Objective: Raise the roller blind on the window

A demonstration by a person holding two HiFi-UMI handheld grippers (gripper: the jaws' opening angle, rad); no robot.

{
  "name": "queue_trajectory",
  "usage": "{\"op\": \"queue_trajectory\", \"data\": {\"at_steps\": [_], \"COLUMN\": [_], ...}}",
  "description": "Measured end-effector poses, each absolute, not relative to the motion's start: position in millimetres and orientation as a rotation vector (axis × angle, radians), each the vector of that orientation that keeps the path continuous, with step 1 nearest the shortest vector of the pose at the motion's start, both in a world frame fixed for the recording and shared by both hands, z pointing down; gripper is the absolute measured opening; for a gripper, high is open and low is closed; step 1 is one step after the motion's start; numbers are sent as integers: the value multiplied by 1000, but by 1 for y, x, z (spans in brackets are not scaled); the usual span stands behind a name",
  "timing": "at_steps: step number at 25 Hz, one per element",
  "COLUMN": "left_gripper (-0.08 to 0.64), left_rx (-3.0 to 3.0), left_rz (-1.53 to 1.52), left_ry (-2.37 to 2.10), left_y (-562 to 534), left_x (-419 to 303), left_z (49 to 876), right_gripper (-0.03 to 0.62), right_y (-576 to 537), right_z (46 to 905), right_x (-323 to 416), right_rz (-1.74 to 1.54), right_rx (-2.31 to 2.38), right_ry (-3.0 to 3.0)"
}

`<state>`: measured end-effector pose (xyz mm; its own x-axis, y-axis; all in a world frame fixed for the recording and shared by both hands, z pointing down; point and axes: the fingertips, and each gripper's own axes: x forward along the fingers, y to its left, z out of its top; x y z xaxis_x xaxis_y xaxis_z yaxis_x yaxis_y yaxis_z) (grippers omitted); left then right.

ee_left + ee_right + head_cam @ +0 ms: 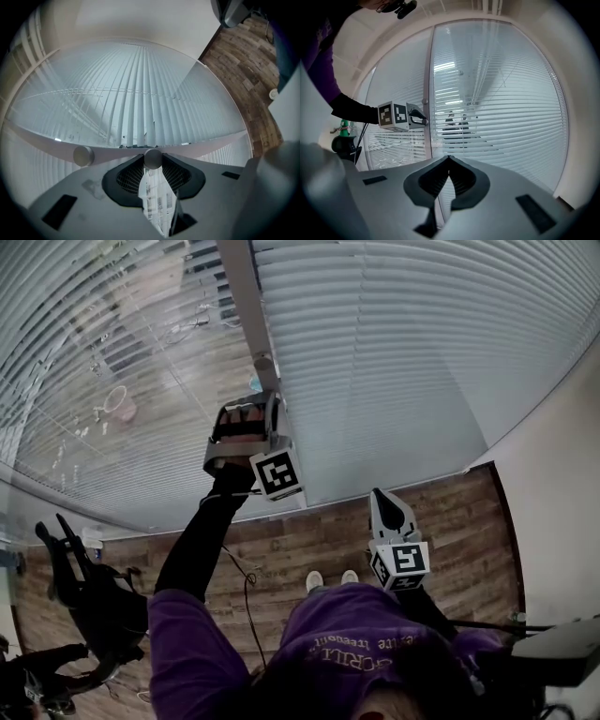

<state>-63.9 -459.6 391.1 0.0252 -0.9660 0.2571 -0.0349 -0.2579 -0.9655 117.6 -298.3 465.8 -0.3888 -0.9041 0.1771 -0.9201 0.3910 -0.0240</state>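
Note:
Lowered slatted blinds cover the right pane point(384, 362) and the left pane point(84, 390), with a grey mullion point(244, 296) between them. My left gripper point(267, 404) is raised against the mullion. In the left gripper view its jaws are shut on a small round control knob point(153, 158). A second knob point(83, 155) sits further left on the same bar. The right gripper view shows the left gripper point(417, 117) at the mullion point(427, 84). My right gripper point(389, 507) hangs lower, away from the glass, shut and empty point(449, 158).
A black exercise machine point(84, 592) stands on the wooden floor at the lower left, with a thin cable point(248, 582) lying beside it. A white wall point(562, 465) closes the right side. A dark flat object point(562, 648) juts in at the lower right.

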Motion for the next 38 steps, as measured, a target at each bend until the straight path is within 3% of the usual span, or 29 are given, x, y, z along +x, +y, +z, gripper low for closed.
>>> {"op": "queue_trajectory", "data": {"at_steps": [5, 13, 31, 33, 38], "left_gripper": [126, 127, 127, 126, 124], "left_rx": [-1560, -2030, -2410, -2421, -2329], "left_rz": [-1200, -695, 149, 158, -246], "left_ry": [1342, 1888, 2347, 2342, 2179], "left_y": [-459, -458, -465, -465, -466], "left_x": [-67, -68, -84, -86, -82], "left_z": [388, 388, 380, 379, 382], "right_gripper": [-2, -2, -2, -2, -2], "right_y": [-297, -296, -295, -296, -298], "right_z": [466, 467, 465, 463, 463], "right_x": [120, 125, 122, 119, 117], "right_rz": [181, 183, 151, 144, 143], "right_rx": [1666, 1682, 1662, 1656, 1643], "right_ry": [-2496, -2482, -2471, -2476, -2480]}}
